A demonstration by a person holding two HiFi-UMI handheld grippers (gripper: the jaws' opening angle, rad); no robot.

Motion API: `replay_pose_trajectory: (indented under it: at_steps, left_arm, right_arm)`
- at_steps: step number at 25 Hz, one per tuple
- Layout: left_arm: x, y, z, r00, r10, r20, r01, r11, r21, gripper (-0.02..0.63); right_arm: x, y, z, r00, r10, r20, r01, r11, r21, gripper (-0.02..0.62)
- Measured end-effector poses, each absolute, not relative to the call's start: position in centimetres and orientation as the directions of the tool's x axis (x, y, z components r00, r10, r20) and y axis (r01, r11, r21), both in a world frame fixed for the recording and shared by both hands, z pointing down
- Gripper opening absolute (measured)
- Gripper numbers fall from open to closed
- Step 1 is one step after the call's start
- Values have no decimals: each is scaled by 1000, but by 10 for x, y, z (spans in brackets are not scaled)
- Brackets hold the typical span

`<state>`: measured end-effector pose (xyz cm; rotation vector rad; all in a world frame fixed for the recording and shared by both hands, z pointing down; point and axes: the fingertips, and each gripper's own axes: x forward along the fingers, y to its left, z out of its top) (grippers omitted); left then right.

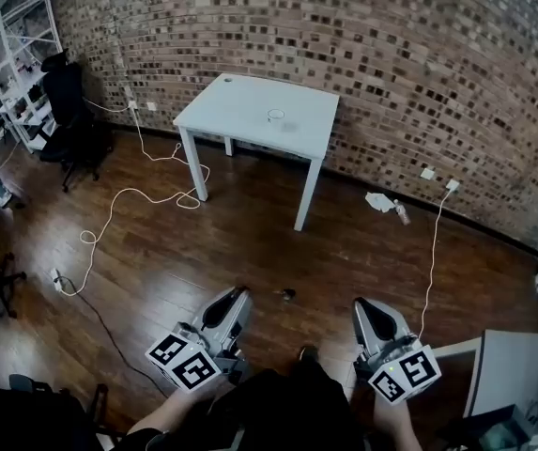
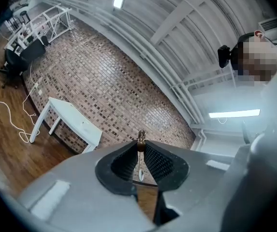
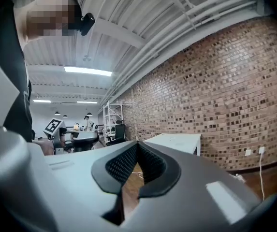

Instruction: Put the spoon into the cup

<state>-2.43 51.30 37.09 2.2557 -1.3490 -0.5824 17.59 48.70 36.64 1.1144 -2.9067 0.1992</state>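
A small clear cup (image 1: pixel 276 115) stands on a white table (image 1: pixel 240 111) against the brick wall, far ahead of both grippers. My left gripper (image 1: pixel 238 295) is held low over the wooden floor. In the left gripper view its jaws (image 2: pixel 141 145) are shut on a thin metal spoon (image 2: pixel 141 139). The spoon stands upright between the pads, its brown knobbed end poking past the tips and its bowl hanging inside. My right gripper (image 1: pixel 363 306) is level beside it. Its tips (image 3: pixel 137 144) meet with nothing between them.
White and black cables (image 1: pixel 123 200) trail across the floor left of the table. A black office chair (image 1: pixel 73 111) and a white shelf (image 1: pixel 20 54) stand at the far left. A grey desk corner (image 1: pixel 517 369) sits at the near right. A small dark object (image 1: pixel 288 294) lies on the floor.
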Motion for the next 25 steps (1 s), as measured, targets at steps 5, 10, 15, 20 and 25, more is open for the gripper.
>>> replay_pose_trajectory:
  at_steps: [5, 10, 15, 20, 25]
  left_arm:
    - [-5, 476, 373, 404, -908, -116, -700, -388, 600, 35]
    - [12, 437, 367, 393, -913, -114, -716, -381, 584, 35]
    - [23, 397, 359, 356, -928, -111, -744, -353, 567, 35]
    - [38, 364, 357, 332, -936, -112, -765, -337, 549, 35]
    - [53, 332, 344, 322, -936, -140, -784, -347, 514, 35]
  right_arm:
    - [187, 446, 363, -775, -629, 68, -632, 767, -106, 6]
    - [206, 400, 363, -778, -625, 69, -628, 769, -120, 6]
    - [216, 366, 369, -810, -579, 87, -586, 803, -112, 6]
    - [236, 331, 364, -815, -577, 54, -579, 808, -111, 6]
    - [248, 302, 360, -832, -554, 39, -555, 824, -113, 6]
